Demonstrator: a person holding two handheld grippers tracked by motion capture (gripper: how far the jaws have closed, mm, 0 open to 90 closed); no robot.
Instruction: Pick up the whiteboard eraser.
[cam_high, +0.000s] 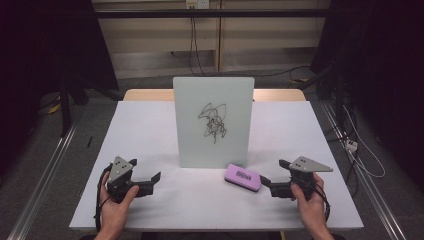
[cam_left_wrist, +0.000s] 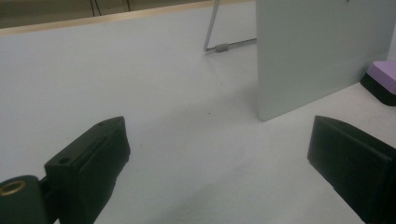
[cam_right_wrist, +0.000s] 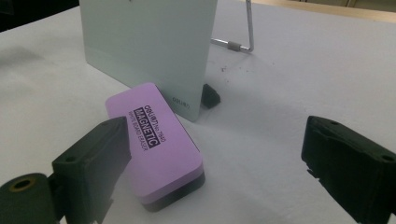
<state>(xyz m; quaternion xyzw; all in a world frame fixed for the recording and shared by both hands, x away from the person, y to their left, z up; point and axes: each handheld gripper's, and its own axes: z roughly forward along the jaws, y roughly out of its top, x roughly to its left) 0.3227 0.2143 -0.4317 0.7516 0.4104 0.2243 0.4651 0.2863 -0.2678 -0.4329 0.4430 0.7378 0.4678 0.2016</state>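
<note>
purple eraser (cam_right_wrist: 156, 147) labelled "MAGNETIC", "WHITE BOARD ERASER"

Whiteboard (cam_right_wrist: 144, 46): smooth, pale, faint sheen, propped on a thin bright metal wire stand (cam_right_wrist: 243, 32) with a grey sleeve. Magnetic eraser (cam_right_wrist: 154, 144): smooth matt purple plastic top with printed label, black felt-like base. Table (cam_high: 150, 130): matt white, fine-grained; bare wood edge at the far side. Both grippers' jaws: matt black plastic. Left gripper (cam_left_wrist: 219, 154) shows a brass-coloured insert.
</note>
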